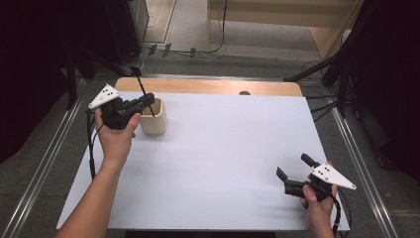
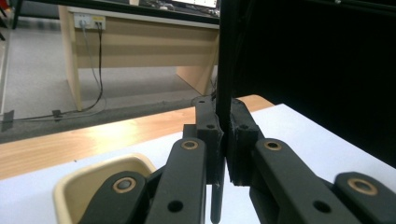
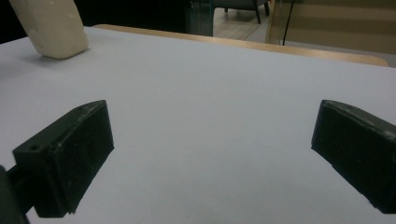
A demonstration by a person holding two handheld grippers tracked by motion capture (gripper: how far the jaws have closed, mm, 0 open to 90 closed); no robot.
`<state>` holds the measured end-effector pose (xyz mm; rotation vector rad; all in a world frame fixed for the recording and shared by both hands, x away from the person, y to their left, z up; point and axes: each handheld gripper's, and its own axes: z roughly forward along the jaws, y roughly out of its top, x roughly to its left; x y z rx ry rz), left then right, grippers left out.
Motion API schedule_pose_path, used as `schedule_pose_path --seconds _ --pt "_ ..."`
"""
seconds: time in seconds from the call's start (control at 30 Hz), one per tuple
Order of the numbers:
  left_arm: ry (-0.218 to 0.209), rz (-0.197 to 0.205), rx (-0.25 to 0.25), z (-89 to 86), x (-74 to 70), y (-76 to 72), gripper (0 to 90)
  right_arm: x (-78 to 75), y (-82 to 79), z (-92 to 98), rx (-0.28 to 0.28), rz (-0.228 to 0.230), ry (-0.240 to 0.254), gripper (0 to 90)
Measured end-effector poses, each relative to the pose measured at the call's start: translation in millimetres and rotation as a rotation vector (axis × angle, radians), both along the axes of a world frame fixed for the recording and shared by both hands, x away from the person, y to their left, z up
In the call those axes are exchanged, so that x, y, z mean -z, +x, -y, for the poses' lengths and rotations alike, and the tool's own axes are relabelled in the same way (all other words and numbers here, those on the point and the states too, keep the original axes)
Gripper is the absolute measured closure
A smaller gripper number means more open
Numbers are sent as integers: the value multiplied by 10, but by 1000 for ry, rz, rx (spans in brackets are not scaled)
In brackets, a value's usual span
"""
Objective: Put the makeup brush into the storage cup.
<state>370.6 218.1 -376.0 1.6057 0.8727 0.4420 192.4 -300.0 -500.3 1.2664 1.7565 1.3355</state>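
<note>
Black and slim, a pen-like stick (image 1: 142, 89) is clamped between the jaws of the left gripper (image 1: 147, 100), which are closed tight on its shaft. In the left gripper view the stick (image 2: 225, 70) runs nearly upright through the jaws, its long upper part rising above them and its short lower end poking out below. The cream cup (image 1: 153, 117) stands on the white bench (image 1: 223, 148) at the far left, and the high view shows the stick leaning, its lower end dipping past the cup's rim and its top tilted away toward the far left. In the left gripper view the cup's rim (image 2: 79, 175) lies low and to the left of the jaws, so the tip looks close to the mouth's near side; whether it touches the inner wall I cannot tell.

The step in hand seems to be setting the stick into the cup. To do it well, keep the tip centred over the opening, lower steadily until the end is well inside, and only then ease the jaws apart, so the stick settles against the rim without tipping the light cup.

The right gripper (image 1: 292, 174) waits well apart near the bench's right front corner, its jaws spread wide and holding nothing.
</note>
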Motion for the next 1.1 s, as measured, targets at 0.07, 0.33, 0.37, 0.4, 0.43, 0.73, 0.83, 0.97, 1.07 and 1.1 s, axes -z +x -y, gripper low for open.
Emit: schedule_pose_path --seconds 0.07,0.33,0.37,0.4,0.43,0.73,0.83,0.97,1.07,1.1 --pt "-1 -1 -12 -17 13 34 866 3 1 4 0 2 0 0" --pt "2 -5 -57 -67 77 142 866 10 5 -5 0 -1 -4 0" --pt "3 -3 -62 -70 87 156 865 11 5 -6 0 -1 -5 0" --pt "5 -3 -66 -72 97 169 865 13 6 -7 0 -2 -5 0" --pt "3 -4 -72 -72 107 182 865 14 6 -8 0 -3 -5 0" --pt "23 -5 -90 -71 212 286 865 21 10 -11 0 -7 -4 0" --pt "35 -5 -98 -61 246 314 865 23 11 -8 0 -5 -4 0" --pt "44 -9 -112 -58 286 340 864 27 14 -10 -2 -7 -7 0" --pt "48 -22 -120 -53 348 371 864 29 15 -12 -3 -9 -8 0" --pt "48 -22 -120 -53 348 371 865 29 15 -12 -3 -9 -8 0"
